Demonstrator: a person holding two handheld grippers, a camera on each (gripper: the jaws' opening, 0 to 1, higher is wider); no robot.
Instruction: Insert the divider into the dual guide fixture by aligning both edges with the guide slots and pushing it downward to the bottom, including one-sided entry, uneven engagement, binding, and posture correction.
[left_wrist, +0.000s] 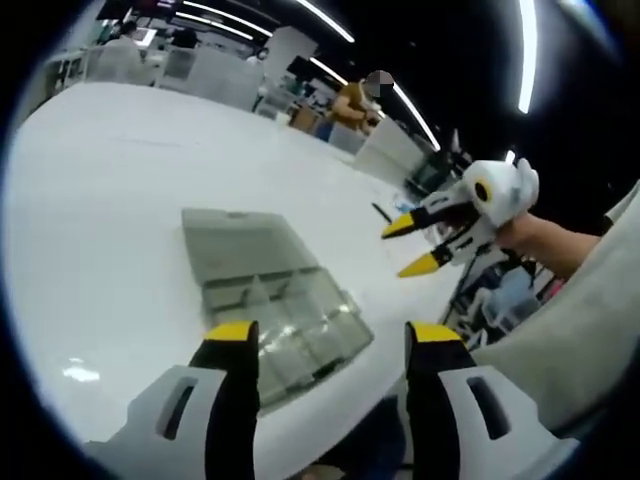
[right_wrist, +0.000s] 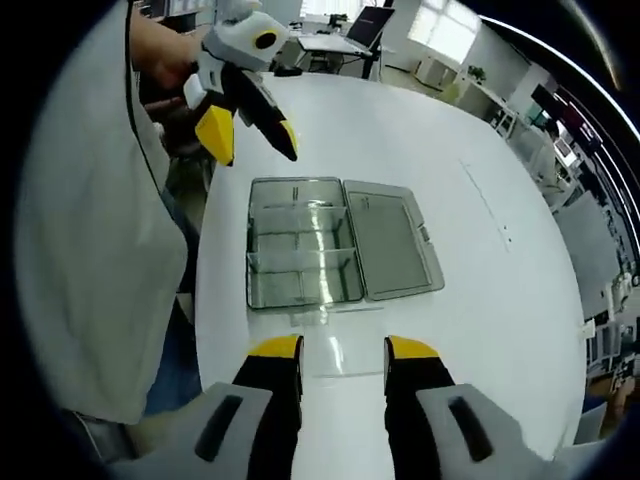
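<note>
Right now a clear plastic compartment box (right_wrist: 300, 255) lies on the white table (right_wrist: 400, 130) with its lid (right_wrist: 392, 240) swung flat open beside it. Thin dividers (right_wrist: 300, 252) stand inside, splitting the tray into cells. The right gripper (right_wrist: 343, 352) hovers near the box's front edge, its 2 jaws parted and grasping nothing. The left gripper (left_wrist: 332, 336) hangs above the box (left_wrist: 285, 320), jaws spread and likewise empty. A white sleeve (right_wrist: 90, 250) shows at the side.
</note>
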